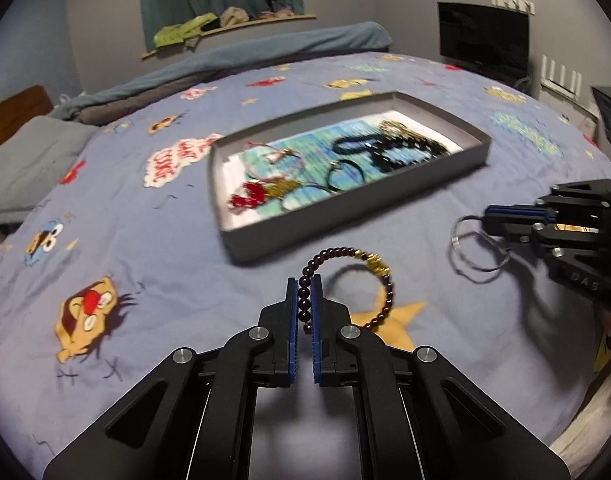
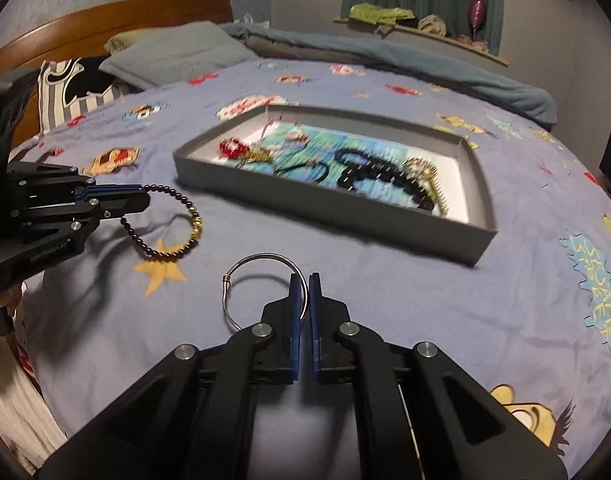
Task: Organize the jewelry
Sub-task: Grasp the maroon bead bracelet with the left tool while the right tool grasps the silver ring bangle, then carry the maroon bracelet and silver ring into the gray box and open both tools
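1. A soft blue bedsheet with cartoon pictures and a yellow star covers the bed.
2. A flat gray box made of card sits on it. It has low walls and holds a jumble of black beads, red bits and gold chain.
3. The bead bracelet is a ring of small, round, dark red beads with some shiny gold ones.
4. The left gripper has its blue pads squeezed tight on the bead bracelet, near the front of the box.
5. The metal ring is a thin, smooth, silver wire loop.
6. The right gripper is pinched closed on the metal ring, just above the sheet.
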Demonstrator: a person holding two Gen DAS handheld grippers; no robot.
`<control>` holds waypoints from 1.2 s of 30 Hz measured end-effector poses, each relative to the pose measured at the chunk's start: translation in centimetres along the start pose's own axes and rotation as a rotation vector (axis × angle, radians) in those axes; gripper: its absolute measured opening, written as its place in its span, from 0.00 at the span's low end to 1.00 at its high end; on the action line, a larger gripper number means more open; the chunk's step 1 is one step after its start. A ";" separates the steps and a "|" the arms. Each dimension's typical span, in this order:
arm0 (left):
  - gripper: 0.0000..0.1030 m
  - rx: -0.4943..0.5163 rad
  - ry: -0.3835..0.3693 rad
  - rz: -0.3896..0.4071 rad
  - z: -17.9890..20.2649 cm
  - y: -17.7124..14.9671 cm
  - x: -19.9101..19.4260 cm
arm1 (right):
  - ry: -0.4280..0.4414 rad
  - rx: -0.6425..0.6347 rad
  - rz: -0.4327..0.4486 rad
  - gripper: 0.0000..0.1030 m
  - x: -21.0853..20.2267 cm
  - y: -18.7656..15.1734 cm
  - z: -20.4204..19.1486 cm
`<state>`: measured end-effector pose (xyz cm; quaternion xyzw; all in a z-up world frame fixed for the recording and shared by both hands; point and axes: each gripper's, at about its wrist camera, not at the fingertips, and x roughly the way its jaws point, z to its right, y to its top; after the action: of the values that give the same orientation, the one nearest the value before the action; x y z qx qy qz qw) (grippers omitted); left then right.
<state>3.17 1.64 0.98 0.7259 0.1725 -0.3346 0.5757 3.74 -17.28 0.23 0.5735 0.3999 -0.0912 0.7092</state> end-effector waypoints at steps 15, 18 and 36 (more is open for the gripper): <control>0.06 0.018 -0.081 0.171 -1.2 5.9 -2.6 | -0.038 0.025 0.117 0.04 -0.8 4.4 2.6; 0.06 0.029 -0.106 0.177 -1.4 8.3 -1.9 | -0.058 0.034 0.124 0.04 0.2 6.5 4.2; 0.06 -0.001 -0.140 0.047 -1.6 16.6 11.0 | -0.146 -0.016 -0.057 0.04 11.5 14.6 9.6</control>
<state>22.03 -2.92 5.61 0.7043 0.1148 -0.3707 0.5944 24.35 -17.23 3.49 0.5479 0.3640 -0.1494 0.7382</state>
